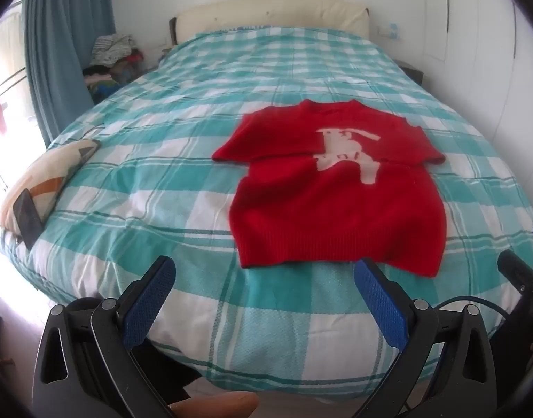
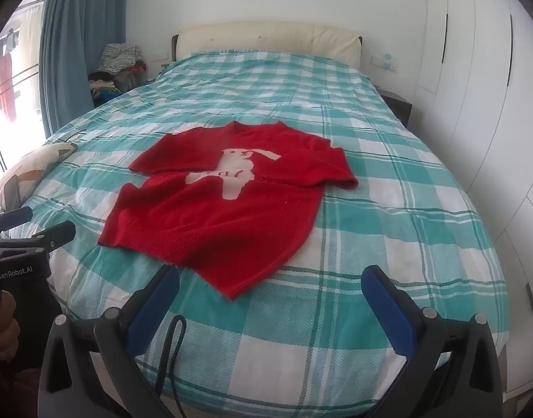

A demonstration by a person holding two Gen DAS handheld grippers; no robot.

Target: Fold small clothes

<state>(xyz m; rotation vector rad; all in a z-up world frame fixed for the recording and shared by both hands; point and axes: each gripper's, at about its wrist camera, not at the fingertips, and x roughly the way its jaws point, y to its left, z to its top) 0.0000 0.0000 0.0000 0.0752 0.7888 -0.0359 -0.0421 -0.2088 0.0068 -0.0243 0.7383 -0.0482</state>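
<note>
A small red knit sweater [image 1: 336, 195] with a pale animal figure on the chest lies flat on the teal and white checked bed [image 1: 182, 188], both sleeves folded in across the front. It also shows in the right wrist view [image 2: 224, 209]. My left gripper [image 1: 266, 268] is open and empty, just short of the sweater's hem at the bed's near edge. My right gripper [image 2: 271, 278] is open and empty, with the hem's near corner between its fingers, a little beyond the tips. The left gripper [image 2: 47, 224] shows at the left edge of the right wrist view.
A patterned cushion [image 1: 47, 177] with a dark phone [image 1: 26, 217] leaning on it lies at the bed's left edge. A pile of clothes [image 1: 109, 59] stands by the blue curtain [image 1: 64, 35]. White wardrobes [image 2: 482, 87] line the right wall. A cream headboard [image 2: 266, 38] stands at the far end.
</note>
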